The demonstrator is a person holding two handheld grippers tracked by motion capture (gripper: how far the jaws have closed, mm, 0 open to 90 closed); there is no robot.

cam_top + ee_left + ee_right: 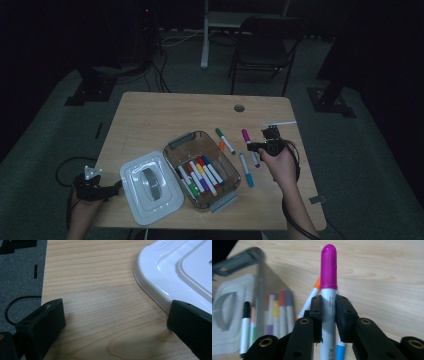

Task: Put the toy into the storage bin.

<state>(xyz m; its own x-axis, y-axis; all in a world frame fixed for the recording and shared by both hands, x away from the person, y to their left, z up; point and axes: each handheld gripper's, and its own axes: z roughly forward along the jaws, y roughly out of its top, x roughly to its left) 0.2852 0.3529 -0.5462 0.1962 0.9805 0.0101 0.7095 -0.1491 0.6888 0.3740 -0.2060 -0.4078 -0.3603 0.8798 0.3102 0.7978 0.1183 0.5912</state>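
Note:
My right gripper [328,312] is shut on a marker with a magenta cap [328,267], which stands up between the pads above the table. In the high view the right gripper [255,147] holds this magenta marker [245,135] right of the clear box [227,165]. Several coloured markers [200,175] lie inside the box. A green marker [225,140], an orange marker [221,146] and a blue marker [246,171] lie loose on the wood. My left gripper [116,325] is open at the table's left edge, with nothing between its jaws, beside the white lid [175,272].
The white lid [150,187] lies flat left of the box, near the front edge. The wooden table [165,115] has a cable hole [239,108] at the back. A white strip [280,123] lies near the right edge. A chair [265,40] stands beyond the table.

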